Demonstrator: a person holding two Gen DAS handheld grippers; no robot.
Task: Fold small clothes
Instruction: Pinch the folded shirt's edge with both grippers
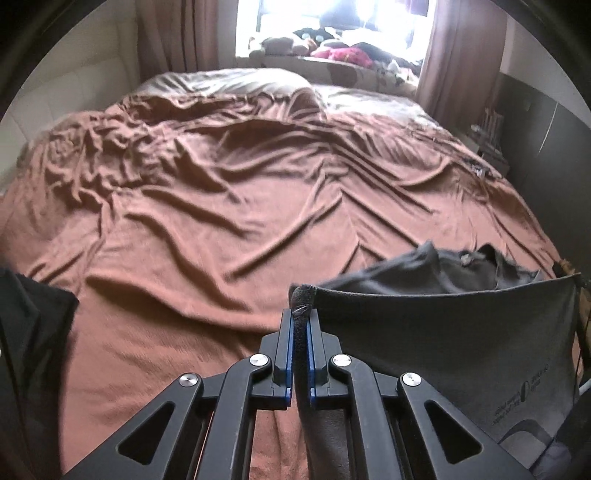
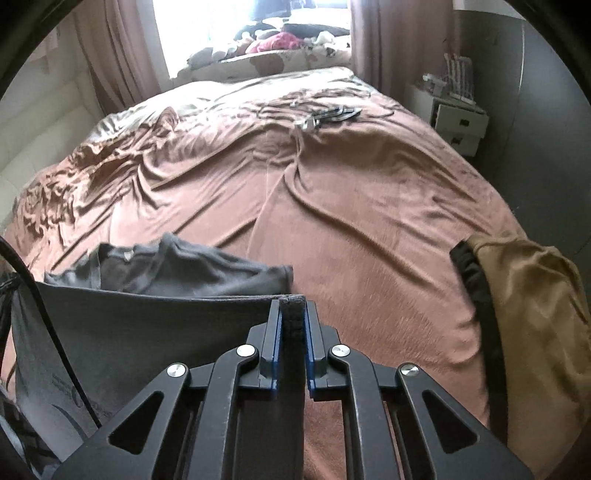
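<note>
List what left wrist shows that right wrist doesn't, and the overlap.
Left wrist only: the left gripper shut on one corner of the grey shirt.
Right wrist only: the right gripper shut on the opposite corner, a tan garment at the bed's right edge, and a white nightstand.
Both: the shirt, the brown blanket, the window.

Small white print on the stretched dark grey fabric garment [image 1: 461, 339], upside down in left wrist view: too blurred to read. Its lower part runs off the bottom edge in both views. Mustard-tan crumpled cloth [image 2: 535, 314] cut by right edge, right wrist view; dark band beside it unidentifiable. Small dark flat objects [image 2: 332, 114] far up the wrinkled brown bed cover [image 2: 369, 221]: too small to tell. Windowsill heap of soft items [image 1: 332, 48] washed out by glare. Black shape [image 1: 33, 332] at left edge, unidentifiable.
</note>
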